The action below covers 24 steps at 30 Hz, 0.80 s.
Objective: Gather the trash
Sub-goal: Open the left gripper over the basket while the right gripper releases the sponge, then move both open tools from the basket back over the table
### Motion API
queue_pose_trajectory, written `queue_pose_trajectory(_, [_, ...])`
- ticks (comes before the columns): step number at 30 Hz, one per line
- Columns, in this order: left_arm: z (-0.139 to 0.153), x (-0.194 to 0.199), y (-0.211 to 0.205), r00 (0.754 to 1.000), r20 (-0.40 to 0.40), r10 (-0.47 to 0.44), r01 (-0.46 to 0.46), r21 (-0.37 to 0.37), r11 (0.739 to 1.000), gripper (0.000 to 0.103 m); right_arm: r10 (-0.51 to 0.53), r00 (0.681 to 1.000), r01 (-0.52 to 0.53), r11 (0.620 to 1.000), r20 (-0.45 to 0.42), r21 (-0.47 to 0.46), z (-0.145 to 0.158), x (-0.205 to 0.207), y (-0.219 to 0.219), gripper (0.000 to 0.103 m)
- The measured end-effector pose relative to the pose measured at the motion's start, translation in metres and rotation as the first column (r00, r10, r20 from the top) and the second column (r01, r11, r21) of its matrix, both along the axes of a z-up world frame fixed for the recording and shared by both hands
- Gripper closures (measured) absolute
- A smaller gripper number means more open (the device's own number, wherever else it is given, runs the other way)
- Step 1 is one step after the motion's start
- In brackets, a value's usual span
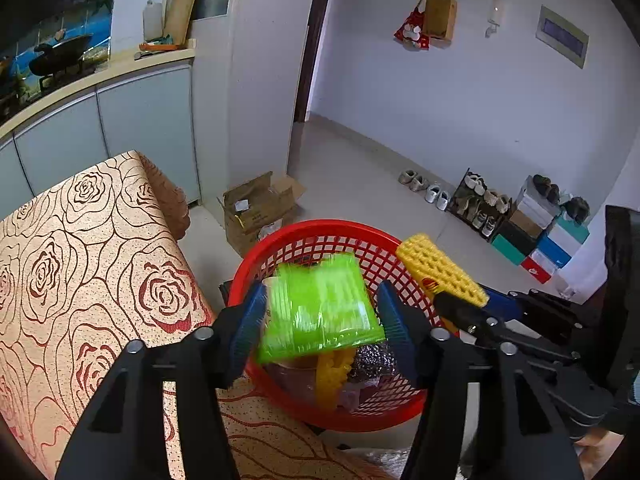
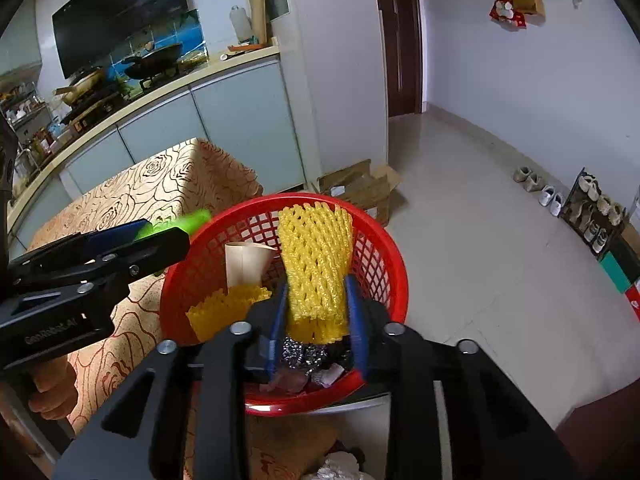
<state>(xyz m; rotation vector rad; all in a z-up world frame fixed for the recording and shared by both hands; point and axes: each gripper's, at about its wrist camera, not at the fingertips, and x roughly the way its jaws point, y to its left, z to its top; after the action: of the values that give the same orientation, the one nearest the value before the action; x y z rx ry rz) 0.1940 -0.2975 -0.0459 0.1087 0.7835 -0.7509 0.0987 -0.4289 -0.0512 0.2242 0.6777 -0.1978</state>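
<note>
A red plastic basket [image 1: 280, 236] [image 2: 384, 248] stands at the table's edge and holds a yellow foam net [image 2: 224, 308], a paper cup [image 2: 248, 260] and crumpled foil [image 2: 300, 354]. My left gripper [image 1: 320, 312] is open above the basket; a blurred green foam piece [image 1: 320, 304] sits between its blue pads, touching neither that I can see. My right gripper [image 2: 316, 308] is shut on a yellow foam net sleeve [image 2: 316, 256], held over the basket. The right gripper with the sleeve [image 1: 440, 272] shows in the left wrist view.
The table has a rose-patterned cloth [image 1: 80, 260]. A cardboard box [image 1: 260, 208] sits on the floor behind the basket. Shoes and shoe boxes [image 1: 520, 220] line the right wall. A kitchen counter [image 2: 160, 92] runs at the left.
</note>
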Motion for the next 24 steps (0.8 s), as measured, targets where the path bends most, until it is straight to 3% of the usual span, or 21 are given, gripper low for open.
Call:
queue_pose_trajectory(10, [0.013,-0.005,0.011,0.999,0.032,0.012,-0.011,-0.019,1.000,0.030,0.016,1.000,-0.016,1.000,0.003,0.006,0.002,-0.005,0.007,0.060])
queue_pose_trajectory(21, [0.043,-0.025,0.042,0.988,0.127,0.091,-0.088,-0.028,0.996,0.026,0.005,1.000,-0.005,1.000,0.031,0.004,0.009,-0.019,0.018,0.053])
queue_pose_trajectory(24, [0.049,-0.032,0.048,0.984,0.142,0.108,-0.104,-0.032,0.994,0.026,-0.005,0.999,0.005,1.000,0.053,0.005,0.014,-0.025,0.022,0.046])
